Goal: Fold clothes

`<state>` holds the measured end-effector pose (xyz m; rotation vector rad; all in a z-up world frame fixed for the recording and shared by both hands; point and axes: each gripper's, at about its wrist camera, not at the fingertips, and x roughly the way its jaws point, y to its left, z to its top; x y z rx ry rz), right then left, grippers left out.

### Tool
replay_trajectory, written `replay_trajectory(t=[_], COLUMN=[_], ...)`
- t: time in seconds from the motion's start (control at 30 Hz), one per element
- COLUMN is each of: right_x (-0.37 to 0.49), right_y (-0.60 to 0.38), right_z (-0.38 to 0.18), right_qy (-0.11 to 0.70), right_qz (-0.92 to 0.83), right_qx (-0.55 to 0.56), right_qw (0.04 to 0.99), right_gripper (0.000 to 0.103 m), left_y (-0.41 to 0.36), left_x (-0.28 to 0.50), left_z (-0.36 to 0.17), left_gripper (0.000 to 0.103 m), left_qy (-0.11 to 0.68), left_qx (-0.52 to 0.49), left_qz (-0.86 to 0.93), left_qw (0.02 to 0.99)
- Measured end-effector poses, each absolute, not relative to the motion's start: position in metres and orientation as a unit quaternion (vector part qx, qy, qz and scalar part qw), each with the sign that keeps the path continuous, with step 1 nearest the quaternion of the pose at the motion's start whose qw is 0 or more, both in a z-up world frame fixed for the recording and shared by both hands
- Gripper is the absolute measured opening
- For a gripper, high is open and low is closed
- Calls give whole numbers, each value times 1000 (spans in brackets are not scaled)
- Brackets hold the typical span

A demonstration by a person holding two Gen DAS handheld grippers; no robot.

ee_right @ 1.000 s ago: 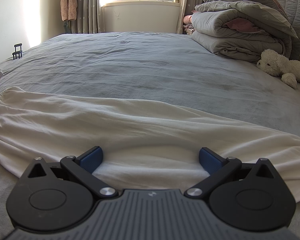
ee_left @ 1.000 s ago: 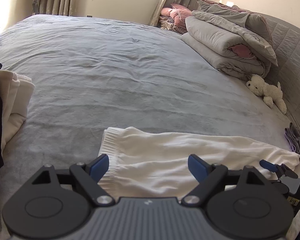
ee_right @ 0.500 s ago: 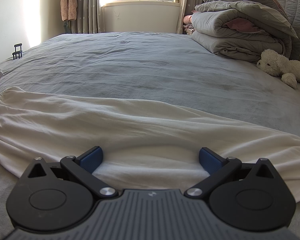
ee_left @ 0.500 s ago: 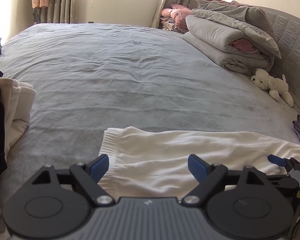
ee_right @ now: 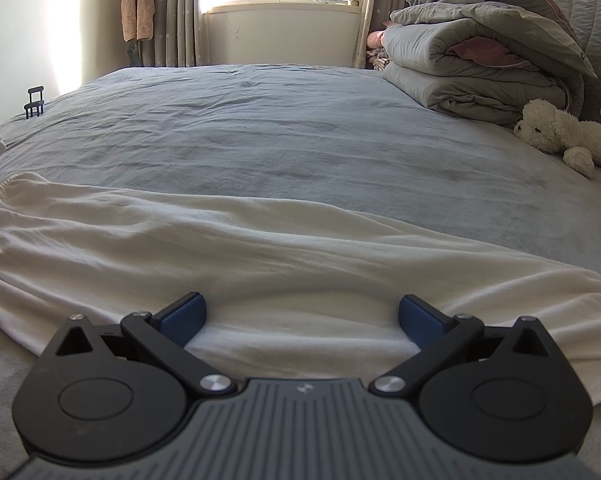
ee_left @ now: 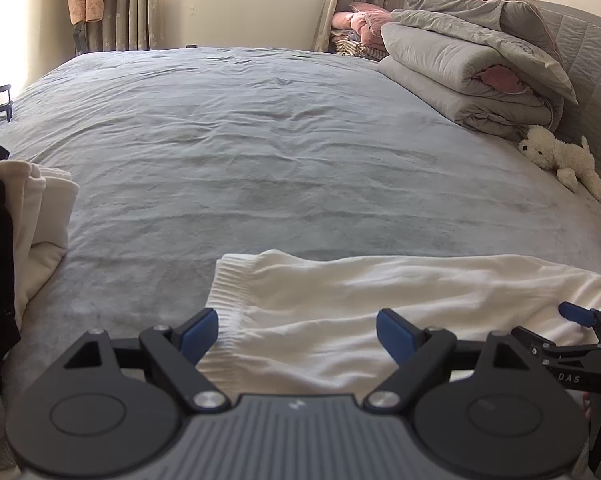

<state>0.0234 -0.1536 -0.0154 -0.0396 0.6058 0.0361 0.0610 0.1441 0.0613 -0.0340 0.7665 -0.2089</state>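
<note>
A: What is the left wrist camera showing?

B: The left gripper [ee_left: 298,334] is hovering low over the near edge of the grey bed [ee_left: 260,152], its blue-padded jaws spread wide and gripping nothing. A white garment [ee_left: 380,300] is lying flat across the bed's near edge, and its ribbed hem [ee_left: 226,292] is sitting just ahead of the left finger. Both pads are hanging over the cloth; I cannot tell whether they are touching it.

A: Anything else showing there?

B: A stack of folded clothes [ee_left: 32,216], cream with a black piece, is sitting at the left edge. A folded grey duvet [ee_left: 468,76] is piled by the headboard, with a white plush dog [ee_left: 560,160] lying just beside it. The right gripper [ee_left: 580,322] is peeking in at the far right, over the same garment.

A: And the right wrist camera?

B: The right gripper [ee_right: 300,318] is also standing wide open, holding nothing. The white garment [ee_right: 220,248] is stretching across the whole width in front of it and lying between and under the pads. The duvet [ee_right: 480,68] and the plush dog [ee_right: 560,136] are showing at the right, and a tiny black chair [ee_right: 35,102] is standing on the bed's far left edge.
</note>
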Motion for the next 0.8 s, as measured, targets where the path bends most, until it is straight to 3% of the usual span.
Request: replay_trajectory(t=[0.3, 0.5, 0.7, 0.77, 0.8], right_x=[19, 2, 1, -6, -9], right_y=[-164, -211, -315, -343, -354], right_z=[-2, 35, 53, 55, 55], right_qy=[323, 274, 292, 298, 302], right_qz=[42, -3, -122, -152, -164], right_qx=[-20, -15, 97, 139, 151], right_qw=[945, 962, 944, 932, 927], right_gripper=[103, 103, 103, 90, 72], left_y=[143, 160, 166, 166, 166], left_x=[63, 62, 59, 60, 60], left_z=[59, 68, 71, 69, 69], left_gripper=[87, 87, 87, 85, 84], left_qy=[371, 360, 353, 355, 357], left_qx=[-8, -36, -48, -50, -51], left_qz=[-84, -71, -68, -65, -63], left_qw=[925, 930, 932, 931, 931])
